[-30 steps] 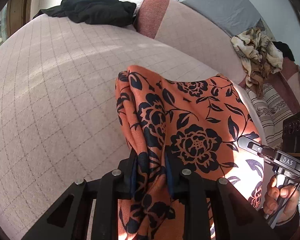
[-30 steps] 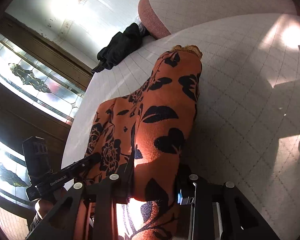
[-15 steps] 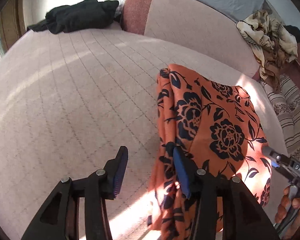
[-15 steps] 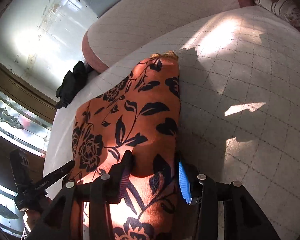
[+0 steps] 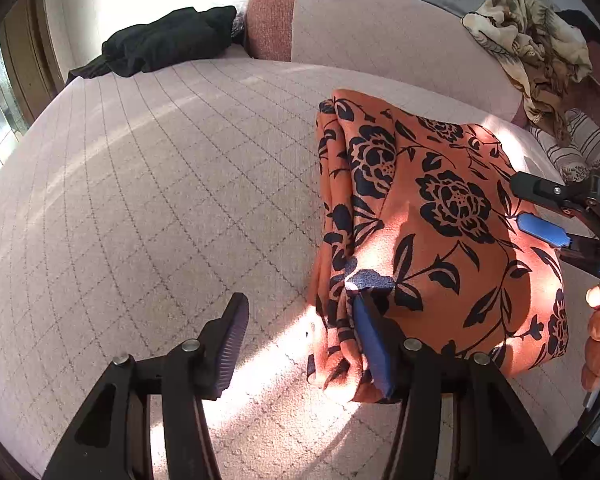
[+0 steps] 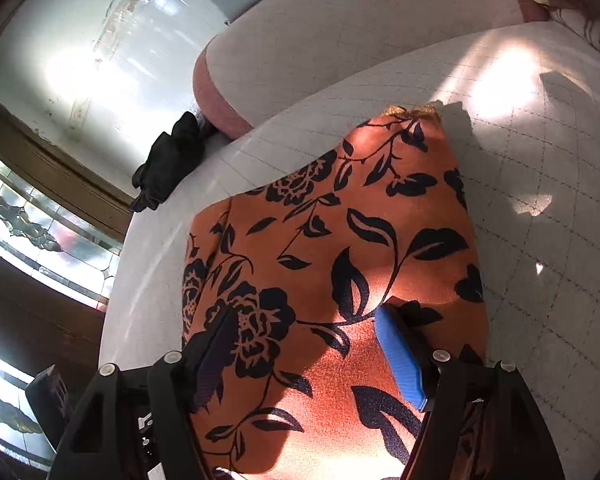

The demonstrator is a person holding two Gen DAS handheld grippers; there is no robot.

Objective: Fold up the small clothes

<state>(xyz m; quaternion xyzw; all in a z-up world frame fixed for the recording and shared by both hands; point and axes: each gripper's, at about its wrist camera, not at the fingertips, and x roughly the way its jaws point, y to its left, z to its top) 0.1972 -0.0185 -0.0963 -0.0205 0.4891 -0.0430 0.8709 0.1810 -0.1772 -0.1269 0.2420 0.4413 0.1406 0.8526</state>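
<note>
An orange floral garment (image 5: 440, 224) lies folded on a pink quilted sofa seat (image 5: 160, 200). The left gripper (image 5: 300, 320) is opening, its blue pad against the cloth's bunched edge, nothing clamped. The right gripper (image 6: 308, 344) is opening too, jaws spread over the fabric. Only the left view shows a crumpled beige cloth (image 5: 532, 36); the right shows a stained-glass window (image 6: 28, 220). A black garment (image 5: 160, 42) lies beyond.

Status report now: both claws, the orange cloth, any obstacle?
Left claw opening, cloth beside it, released. Right claw opening above cloth, no grip. Cloth folded on bed. Nothing in the way.
</note>
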